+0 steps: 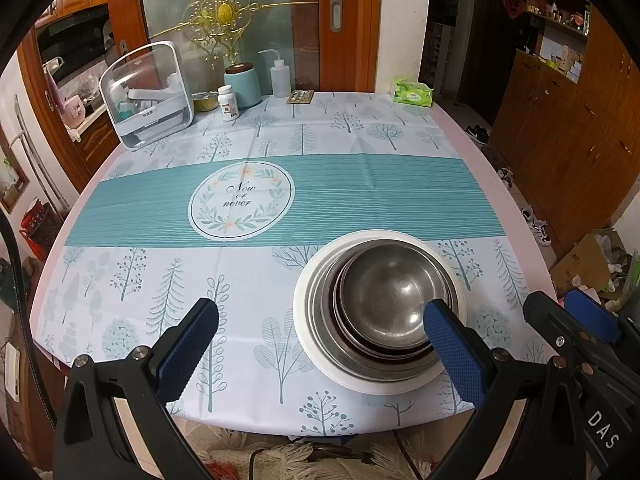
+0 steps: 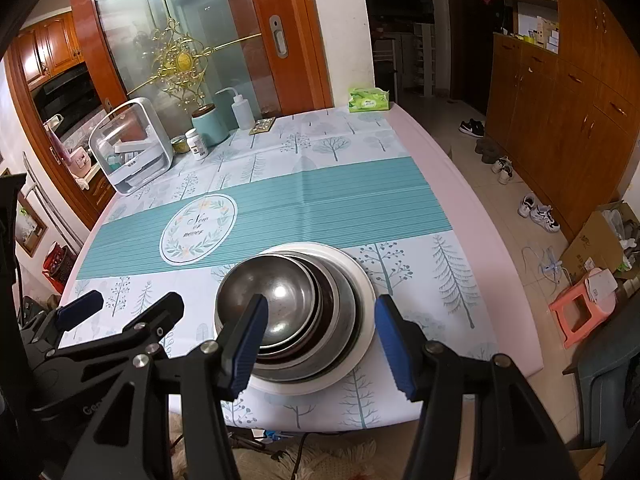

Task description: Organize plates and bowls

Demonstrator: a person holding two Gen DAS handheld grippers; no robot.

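stacking apparently done, steel bowls (image 1: 390, 304) nested on the white plate (image 1: 316, 344) near the tablecloth's (image 1: 248, 272) front edge, left gripper (image 1: 320, 348) and right gripper (image 2: 320, 344) both spread empty beside that plate, next probably only drawing clear without nudging it

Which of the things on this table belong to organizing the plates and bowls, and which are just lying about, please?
For the job:
- white plate
- nested steel bowls stacked on it
- left claw and right claw, both open

Lying about, at the table's far edge:
- clear storage box
- teal canister
- squeeze bottle
- pill bottle
- green tissue pack
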